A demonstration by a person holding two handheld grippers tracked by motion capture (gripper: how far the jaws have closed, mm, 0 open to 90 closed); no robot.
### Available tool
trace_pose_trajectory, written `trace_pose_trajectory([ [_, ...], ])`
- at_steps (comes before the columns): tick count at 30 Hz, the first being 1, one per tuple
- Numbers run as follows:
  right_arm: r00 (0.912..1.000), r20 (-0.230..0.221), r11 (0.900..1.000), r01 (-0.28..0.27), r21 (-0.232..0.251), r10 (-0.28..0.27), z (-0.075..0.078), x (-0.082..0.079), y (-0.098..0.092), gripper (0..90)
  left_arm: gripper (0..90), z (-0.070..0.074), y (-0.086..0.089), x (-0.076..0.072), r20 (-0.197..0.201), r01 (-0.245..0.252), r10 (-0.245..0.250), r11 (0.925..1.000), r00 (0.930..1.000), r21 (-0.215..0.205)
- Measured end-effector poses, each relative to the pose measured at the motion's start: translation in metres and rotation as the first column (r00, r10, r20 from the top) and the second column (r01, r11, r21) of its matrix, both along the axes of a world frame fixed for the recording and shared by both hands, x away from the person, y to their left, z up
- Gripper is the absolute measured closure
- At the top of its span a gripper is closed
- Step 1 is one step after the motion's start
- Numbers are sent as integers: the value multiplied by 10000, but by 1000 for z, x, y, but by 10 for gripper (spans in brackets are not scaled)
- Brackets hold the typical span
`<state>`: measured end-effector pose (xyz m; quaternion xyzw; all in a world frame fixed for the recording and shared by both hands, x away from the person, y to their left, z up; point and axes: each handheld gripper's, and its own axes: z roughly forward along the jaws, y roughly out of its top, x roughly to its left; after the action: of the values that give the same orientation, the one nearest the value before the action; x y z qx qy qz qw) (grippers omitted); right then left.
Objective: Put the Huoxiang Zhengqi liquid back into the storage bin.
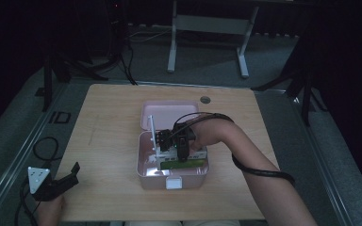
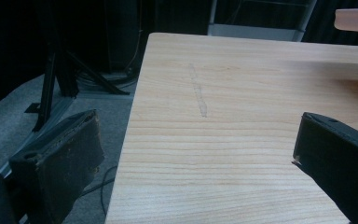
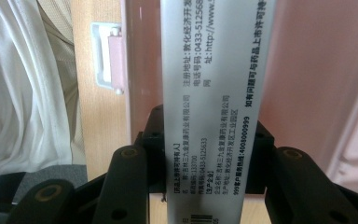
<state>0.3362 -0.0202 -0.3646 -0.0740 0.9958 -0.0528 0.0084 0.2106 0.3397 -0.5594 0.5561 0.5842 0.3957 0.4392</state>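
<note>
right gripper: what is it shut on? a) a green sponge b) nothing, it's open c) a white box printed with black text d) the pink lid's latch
c: in the right gripper view the right gripper has its black fingers closed against both sides of a white printed box, held over the open pink case.

Pink box (image 1: 147,165), white latch (image 1: 173,183); grey carton (image 3: 214,93), black print; pale wood-grain table (image 1: 108,141)
</note>
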Motion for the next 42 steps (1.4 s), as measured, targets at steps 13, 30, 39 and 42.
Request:
trace_pose_trajectory([
  [13, 9989, -451, 9998, 76, -157, -83, -38, 3, -2, 625, 16, 0, 0, 1, -18, -2, 2, 10000, 10000, 12],
  [30, 9967, -792, 9996, 148, -253, -167, -79, 6, -6, 624, 16, 0, 0, 1, -58, 6, -6, 10000, 10000, 22],
  [39, 9957, -846, 9993, 378, -53, -381, -92, 10, -9, 624, 16, 0, 0, 1, -72, 19, -19, 10000, 10000, 19],
  [42, 9960, -823, 9992, 336, -198, -351, -97, 11, -10, 623, 16, 0, 0, 1, -79, 37, -36, 10000, 10000, 39],
])
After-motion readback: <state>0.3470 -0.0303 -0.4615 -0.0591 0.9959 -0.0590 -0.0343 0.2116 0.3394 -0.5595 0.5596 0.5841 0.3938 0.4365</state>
